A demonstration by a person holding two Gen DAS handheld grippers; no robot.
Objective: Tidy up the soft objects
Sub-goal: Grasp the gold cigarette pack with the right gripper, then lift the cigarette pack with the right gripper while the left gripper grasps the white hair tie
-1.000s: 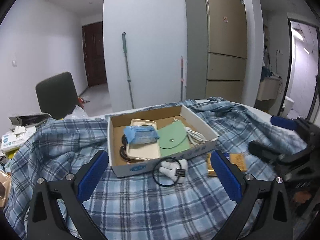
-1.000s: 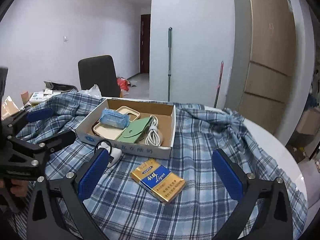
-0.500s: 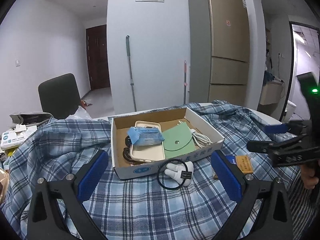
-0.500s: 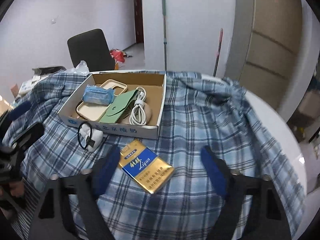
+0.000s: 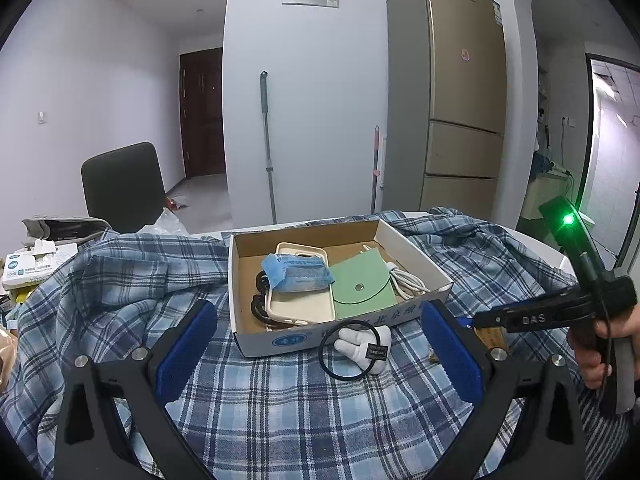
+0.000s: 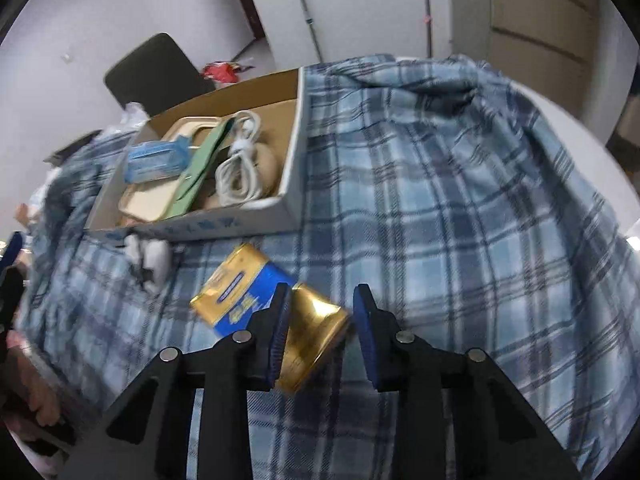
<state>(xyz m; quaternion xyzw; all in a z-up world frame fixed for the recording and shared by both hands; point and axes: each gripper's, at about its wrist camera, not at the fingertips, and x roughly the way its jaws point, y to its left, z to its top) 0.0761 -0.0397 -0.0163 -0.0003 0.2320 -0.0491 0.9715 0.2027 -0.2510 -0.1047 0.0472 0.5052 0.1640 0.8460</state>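
Nearest us, our right gripper (image 6: 320, 312) points steeply down at the gold and blue packet (image 6: 256, 300) lying on the plaid cloth (image 6: 440, 200) that covers the worktop. Its fingers (image 6: 280, 320) are closing with the packet's near end between them; the left pad is at the packet's edge, but the right one stands clear, so nothing is clamped yet. Our left gripper (image 5: 320, 352) hovers with its fingers spread wide and empty. Just beyond it a white plush toy (image 5: 366, 344) on a black ring (image 5: 348, 350) lies against the front wall of the cardboard box (image 5: 248, 272). Inside the box we see a cream phone case (image 5: 300, 304) with a blue tissue pack (image 5: 296, 272) on it, a green pouch (image 5: 360, 288) beside it, a coiled white cable (image 5: 404, 278) along the right wall, and something black under the case. Behind stand a chair (image 5: 124, 184) and a fridge (image 5: 460, 100).
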